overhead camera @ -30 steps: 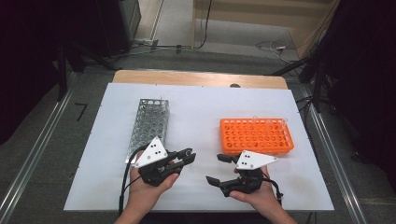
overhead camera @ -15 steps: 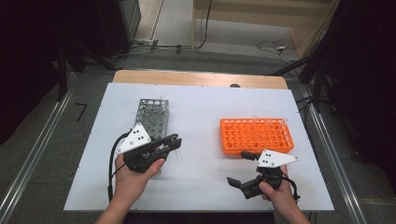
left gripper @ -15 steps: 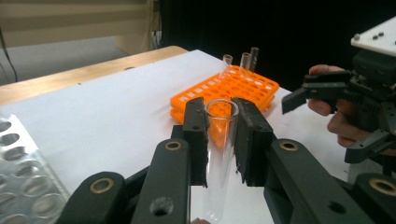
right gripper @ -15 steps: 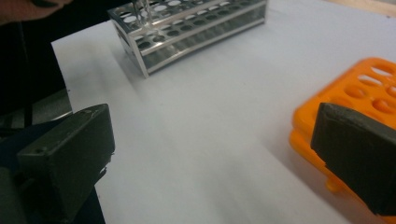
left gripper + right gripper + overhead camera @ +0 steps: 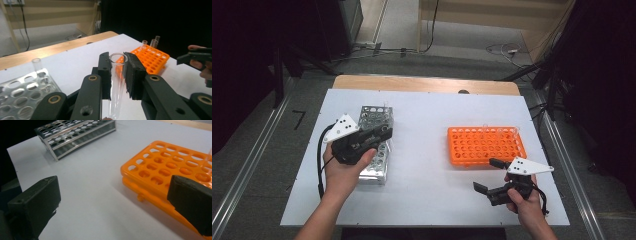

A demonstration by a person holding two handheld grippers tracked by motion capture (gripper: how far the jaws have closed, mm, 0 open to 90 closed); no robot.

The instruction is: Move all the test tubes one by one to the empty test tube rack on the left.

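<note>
Left gripper [image 5: 117,72] clamps a glass tube [image 5: 117,82] above the metal rack [image 5: 374,142]; keep it upright, line up one hole, lower gently.

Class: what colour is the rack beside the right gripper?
Orange rack; clearest in the high view.

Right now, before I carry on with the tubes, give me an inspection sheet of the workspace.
Surface: white table top, wooden strip at far edge.
Job's things: glass test tube clamped in left tongs; metal rack under them; orange rack holding a few tubes at its far side.
Clutter: nothing seen.
Grippers: left tongs shut on tube; right tongs just opened, empty.
Cables: black lead from left tongs; more on floor.
Surroundings: dark curtains, floor rails.
</note>
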